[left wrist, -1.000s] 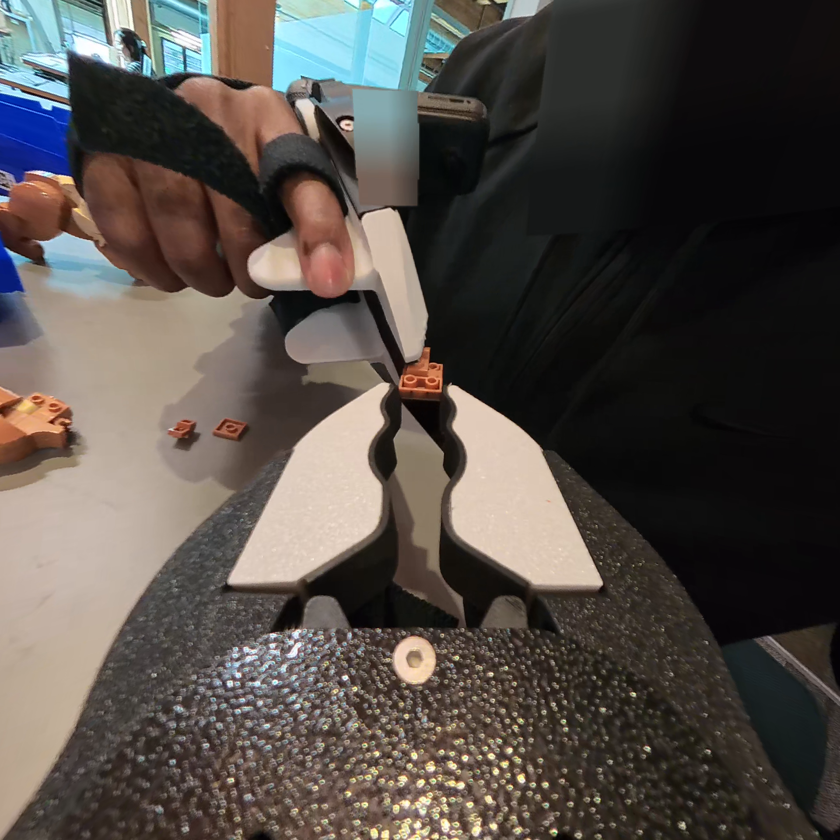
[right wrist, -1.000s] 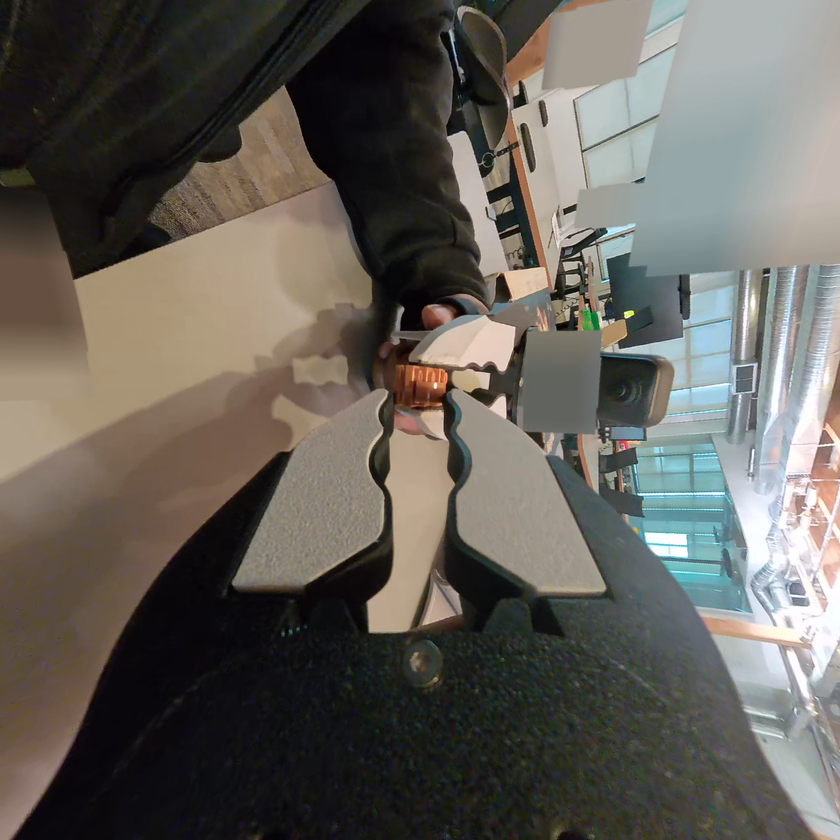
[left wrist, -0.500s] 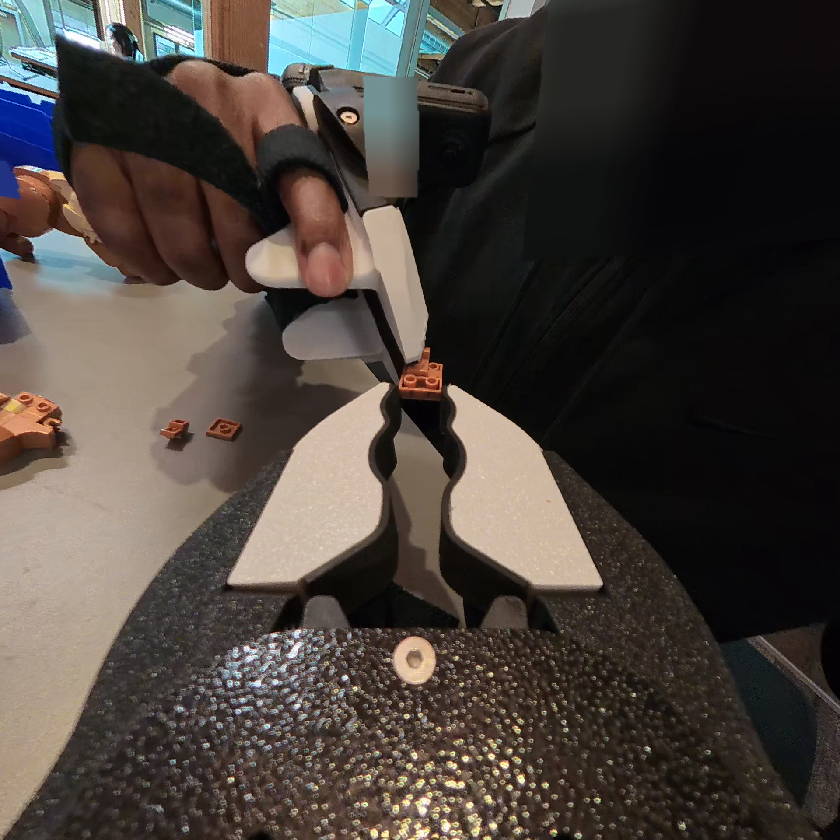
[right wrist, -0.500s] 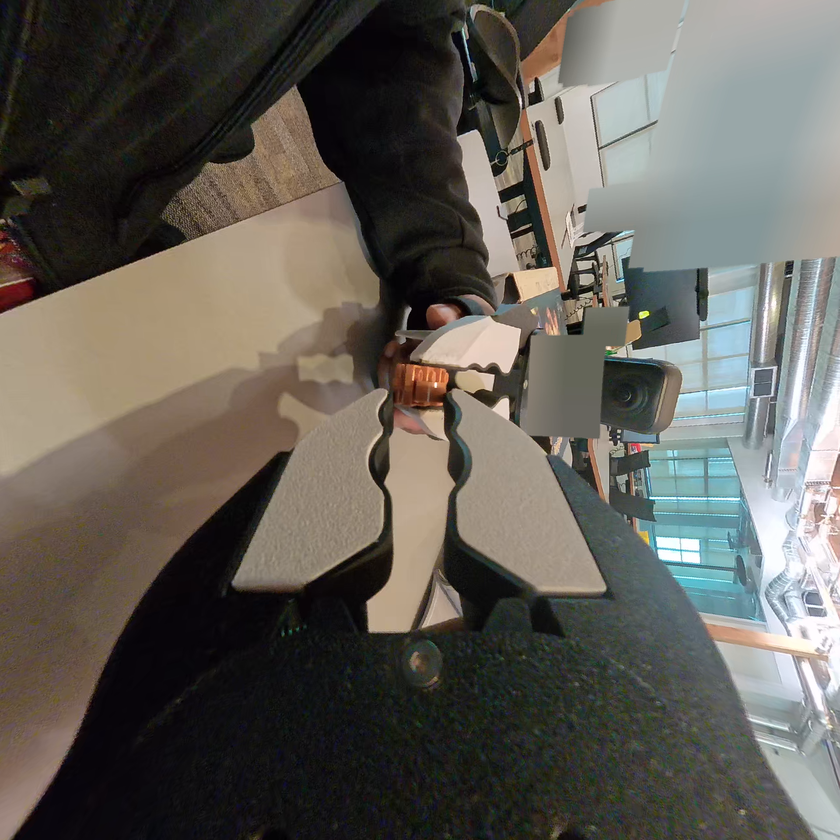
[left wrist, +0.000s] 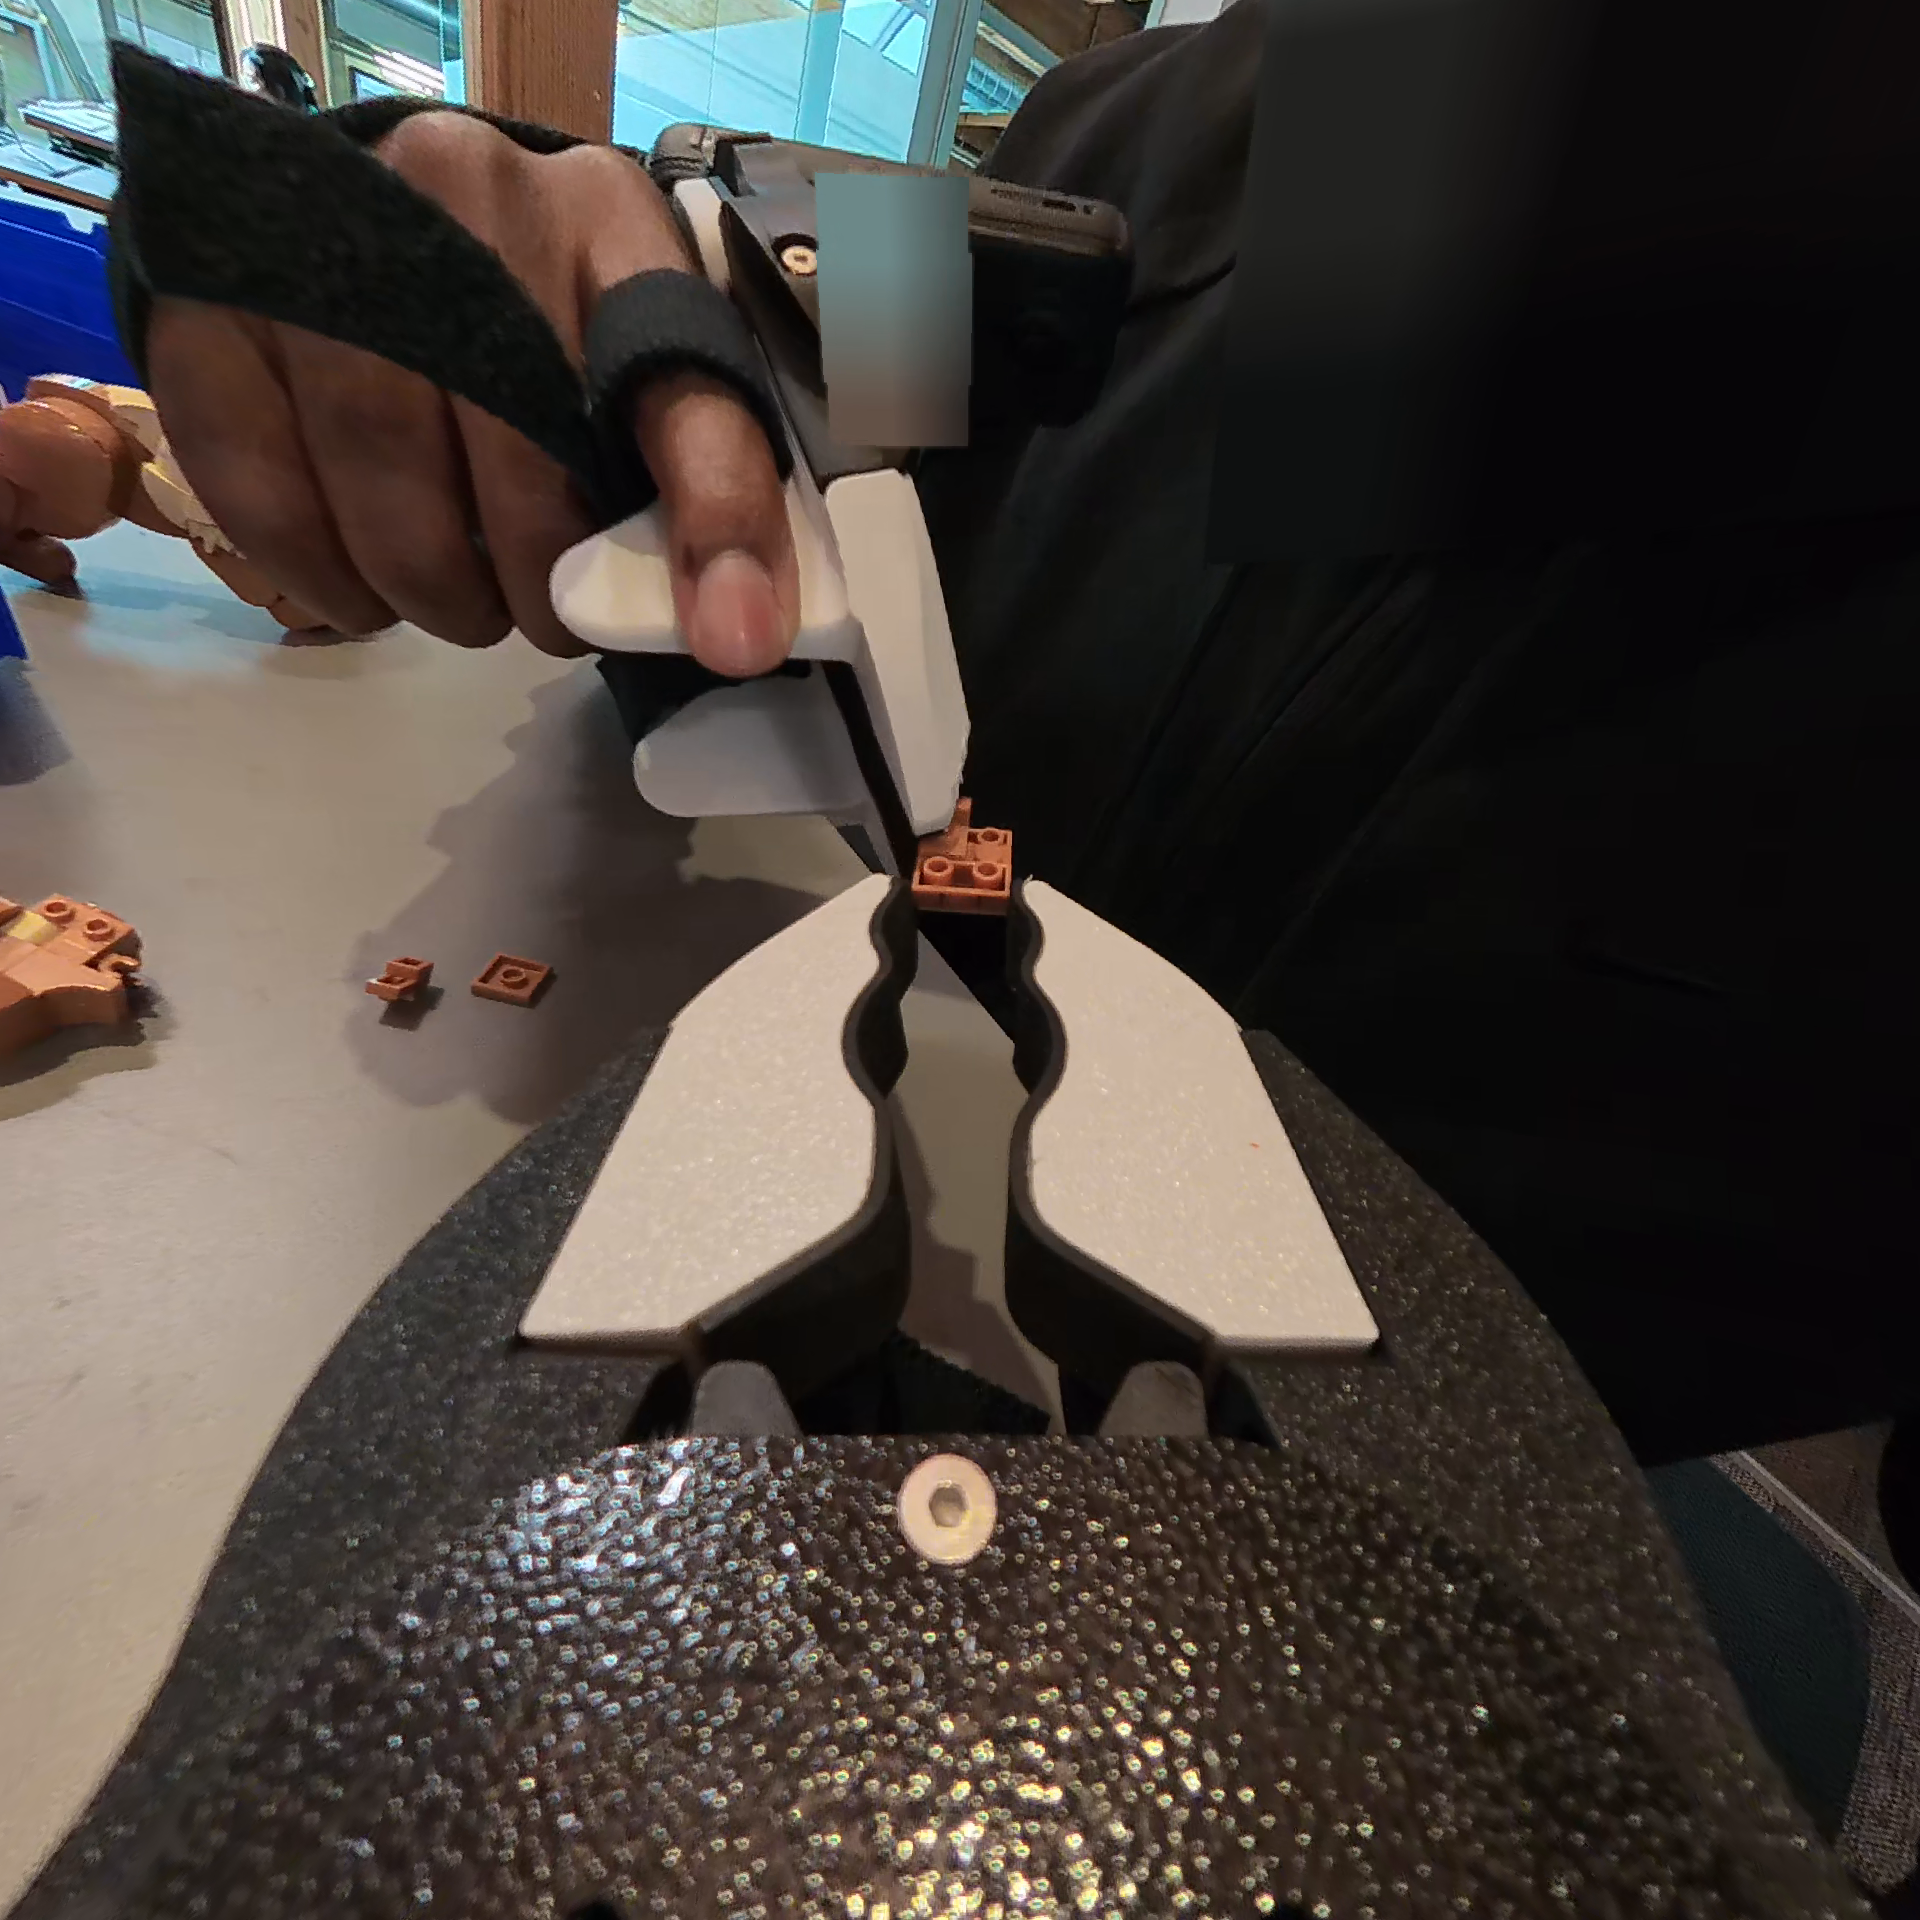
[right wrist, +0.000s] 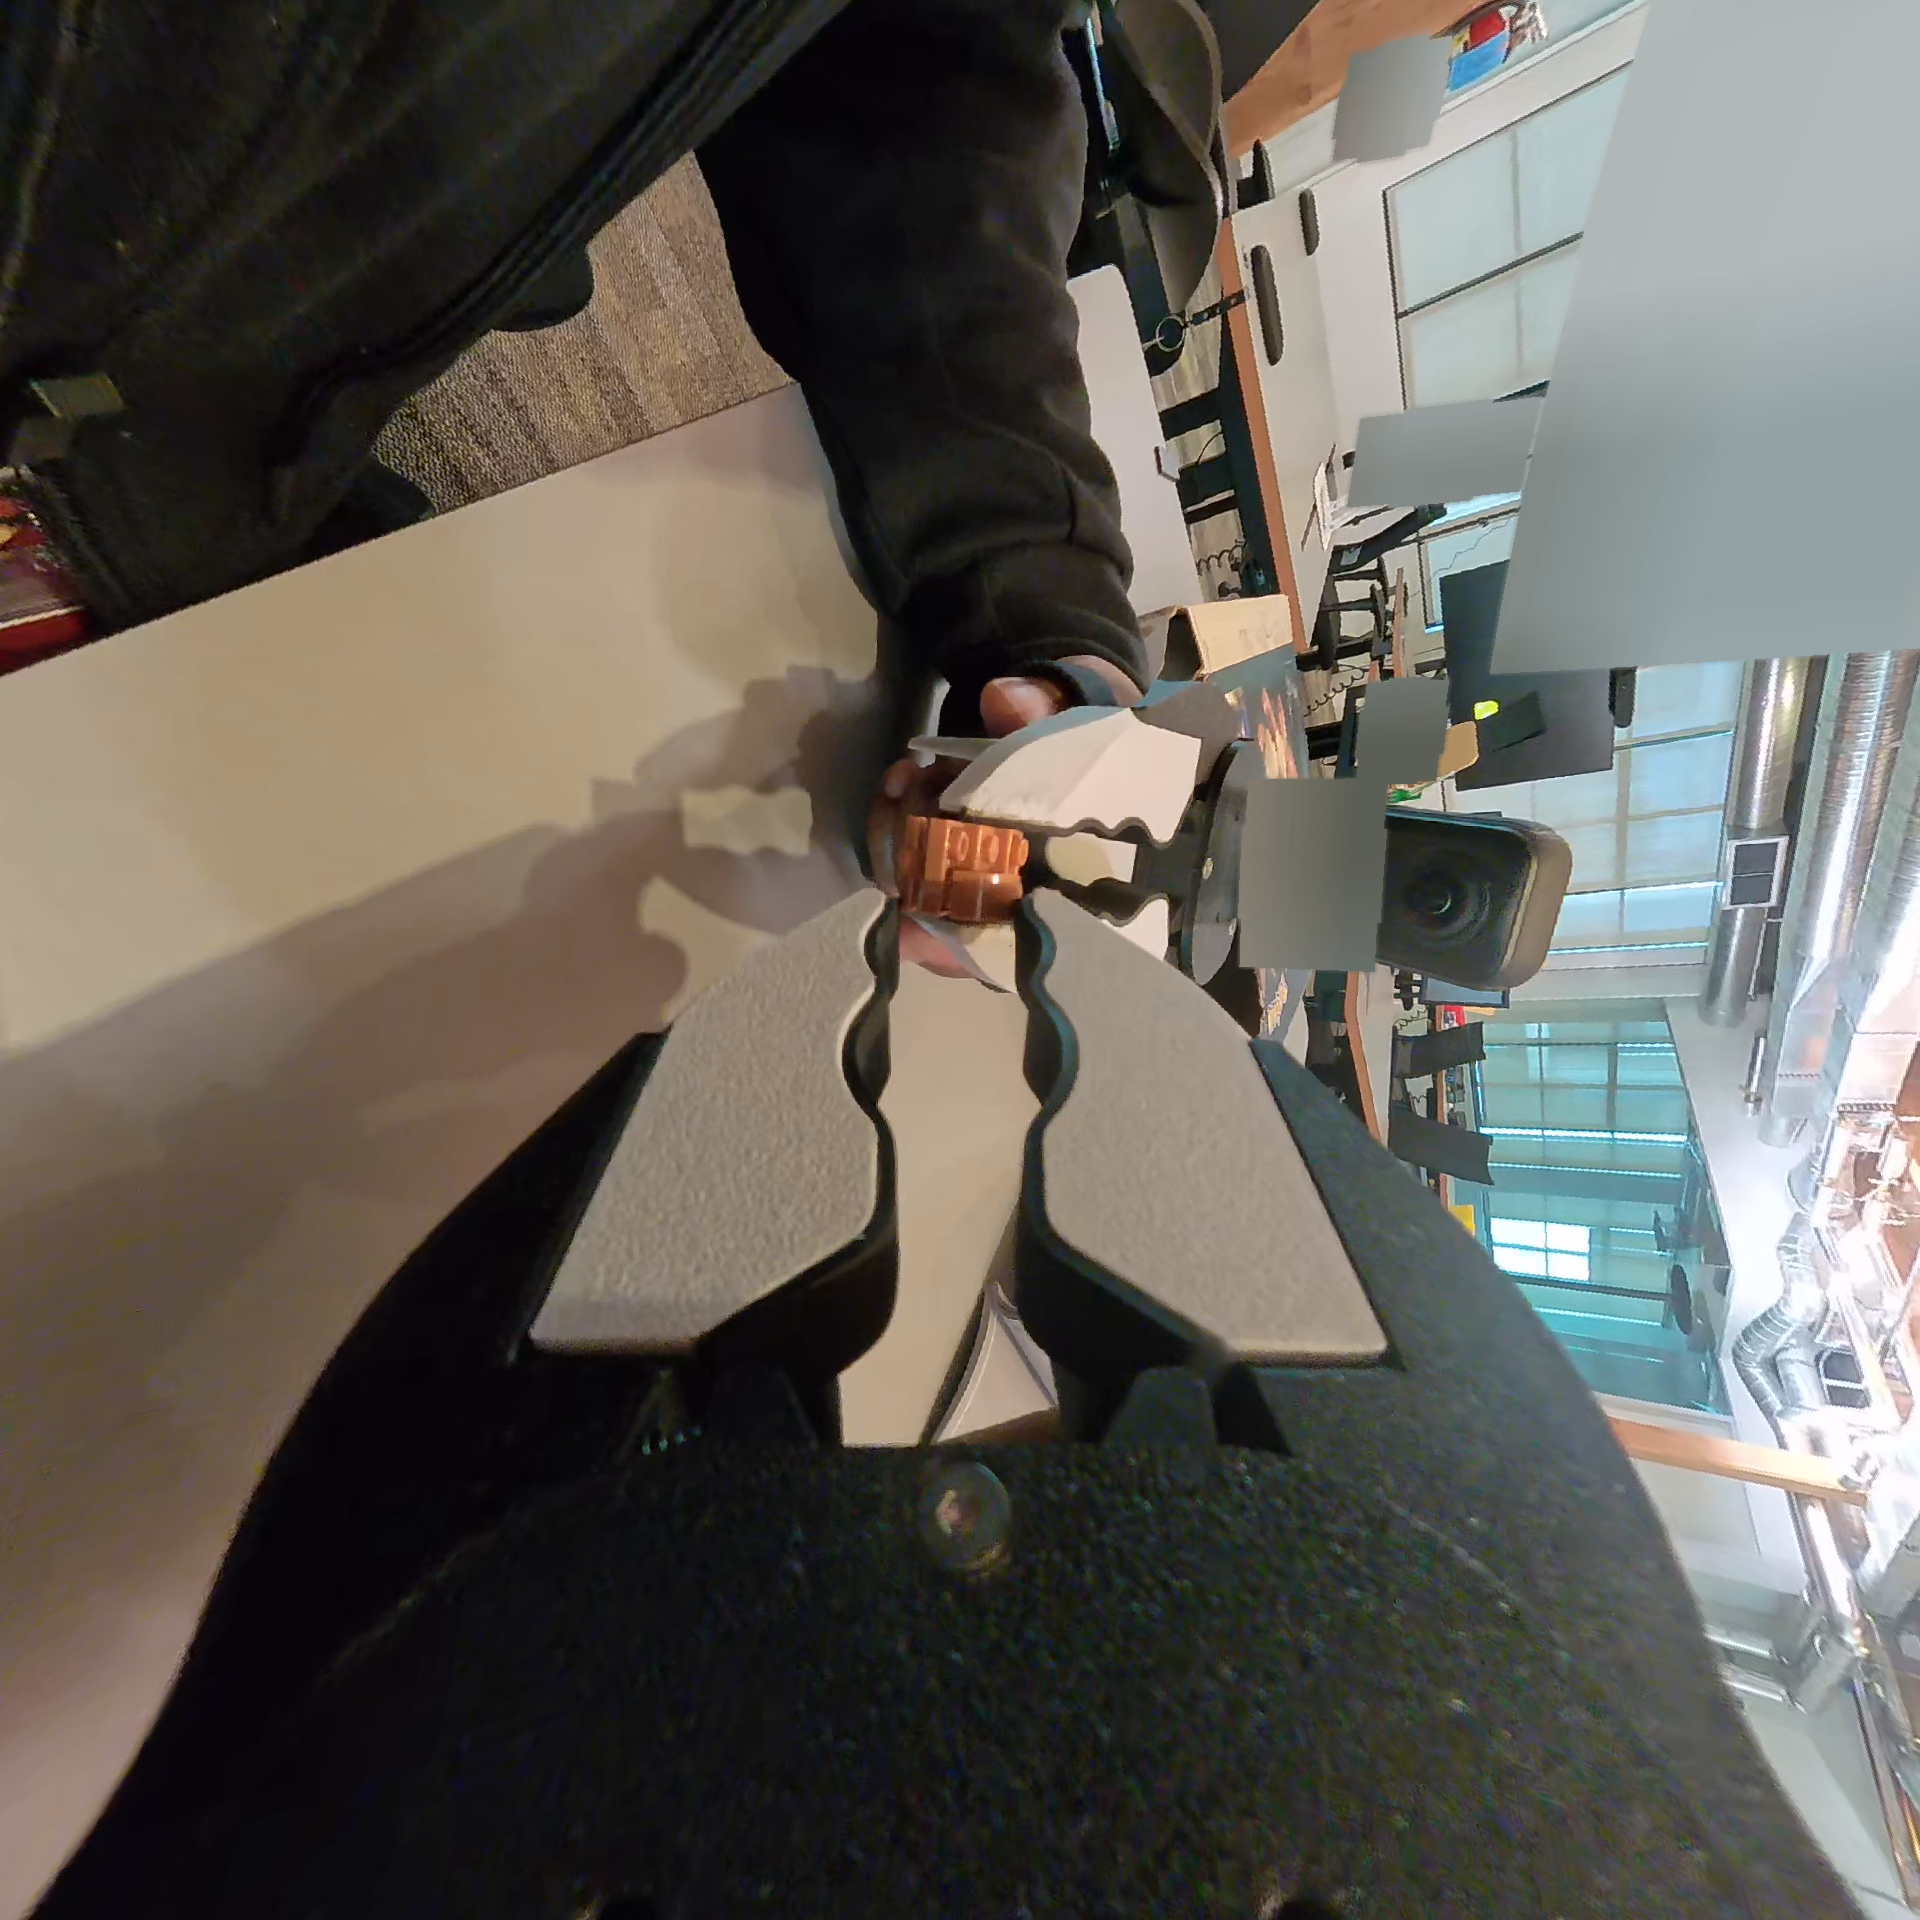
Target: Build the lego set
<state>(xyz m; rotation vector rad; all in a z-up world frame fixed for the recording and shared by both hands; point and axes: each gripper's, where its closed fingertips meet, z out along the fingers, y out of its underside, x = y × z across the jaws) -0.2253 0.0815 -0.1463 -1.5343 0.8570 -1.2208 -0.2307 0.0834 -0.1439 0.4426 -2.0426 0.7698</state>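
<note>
A pale grey table (left wrist: 208,1195) fills the left side of the left wrist view, with a blue bin (left wrist: 47,275) at its far left edge. In the right wrist view, grey carpet (right wrist: 582,343) lies beyond the table edge, and silver ducts (right wrist: 1808,831) run at the right.

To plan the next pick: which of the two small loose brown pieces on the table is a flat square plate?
The right one, a flat square plate with one stud; the left piece is smaller and irregular.
</note>
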